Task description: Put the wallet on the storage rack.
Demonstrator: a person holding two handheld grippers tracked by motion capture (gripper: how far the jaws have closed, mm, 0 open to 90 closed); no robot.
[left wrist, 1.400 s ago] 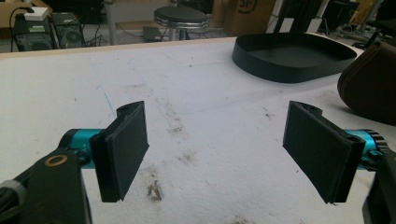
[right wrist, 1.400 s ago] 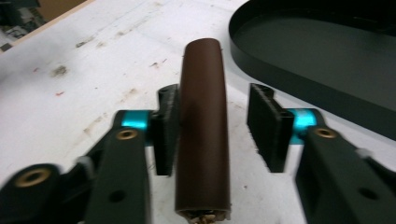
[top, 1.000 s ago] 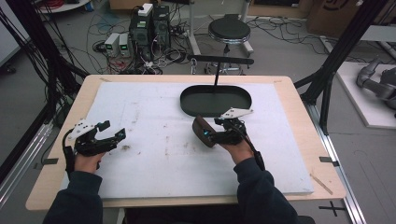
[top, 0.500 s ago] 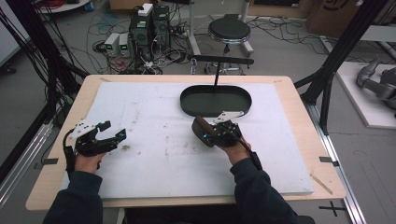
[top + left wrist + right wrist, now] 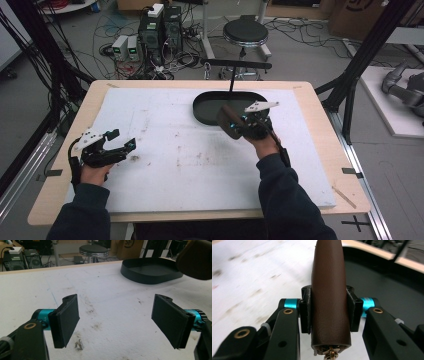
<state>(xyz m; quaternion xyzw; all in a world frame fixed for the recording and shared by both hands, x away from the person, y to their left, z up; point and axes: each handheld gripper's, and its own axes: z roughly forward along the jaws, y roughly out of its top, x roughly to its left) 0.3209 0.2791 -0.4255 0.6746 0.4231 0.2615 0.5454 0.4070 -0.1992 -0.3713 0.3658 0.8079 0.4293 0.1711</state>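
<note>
Black tray (image 5: 205, 112) blocks the mat's (image 5: 165, 170) far middle; elsewhere the mat lies open.

Dark navy sleeves (image 5: 287, 200); black gripper (image 5: 115, 320) with teal collars, brass pivots, ribbed pads (image 5: 66, 320).

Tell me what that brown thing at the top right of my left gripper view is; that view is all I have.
Observer: A brown leather case, clamped between the right gripper's jaws.
Operator: Where is it relative to the black tray?
Observer: In the high view it hangs at the near edge of the tray, not inside it.
Operator: Is anything in the tray?
Observer: No, the high view shows its floor bare.
Operator: And my left gripper?
Observer: The left gripper sits low at the left side of the white mat, jaws open and holding nothing.
</note>
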